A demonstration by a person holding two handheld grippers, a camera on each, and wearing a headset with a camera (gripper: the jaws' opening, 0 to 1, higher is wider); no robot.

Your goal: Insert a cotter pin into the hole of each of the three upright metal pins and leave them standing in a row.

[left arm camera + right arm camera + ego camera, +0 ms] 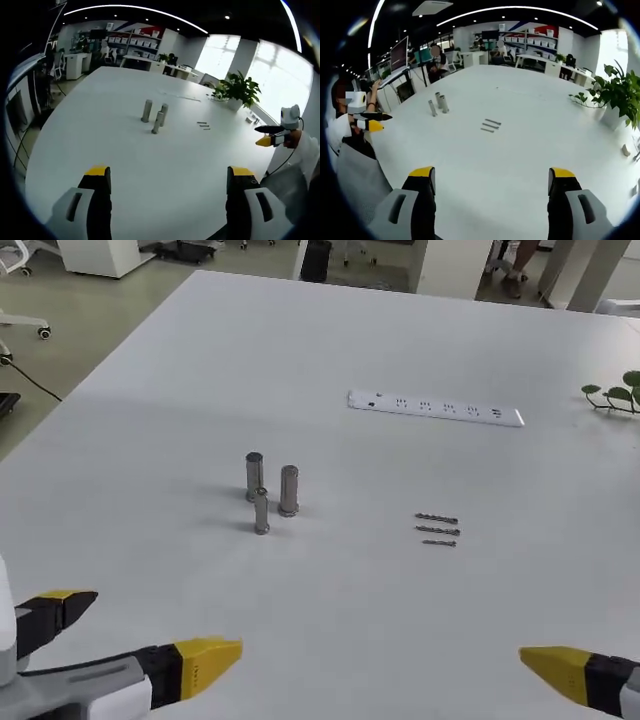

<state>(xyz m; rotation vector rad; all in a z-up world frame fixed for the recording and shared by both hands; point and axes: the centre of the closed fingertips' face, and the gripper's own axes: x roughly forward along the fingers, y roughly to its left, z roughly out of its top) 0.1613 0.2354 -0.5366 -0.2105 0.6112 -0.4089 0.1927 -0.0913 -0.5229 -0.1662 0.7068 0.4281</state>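
1. The white table [330, 370] takes up nearly the whole head view. All the work pieces sit in its middle band.
2. My left gripper [169, 171] and right gripper [492, 175] both have their jaws spread wide with nothing between them. In the head view they are at the bottom corners of the frame, well short of the parts.
3. The three upright metal pins [289, 490] stand in a tight cluster just left of centre in the head view. They form more of a triangle than a row, and none carries a cotter pin yet. In the left gripper view they are dead ahead, between my left jaws, so I judge that side the nearer one for steadying them.
4. The three cotter pins [437, 530] lie flat to the right of centre, well apart from the metal pins.
   - They are parallel, one below the other, with their long axes running left to right across the frame.
   - In the right gripper view they sit just above the middle, between my right jaws.
   - I judge the right gripper the nearer one for picking up a cotter pin, closing across its thin shaft.
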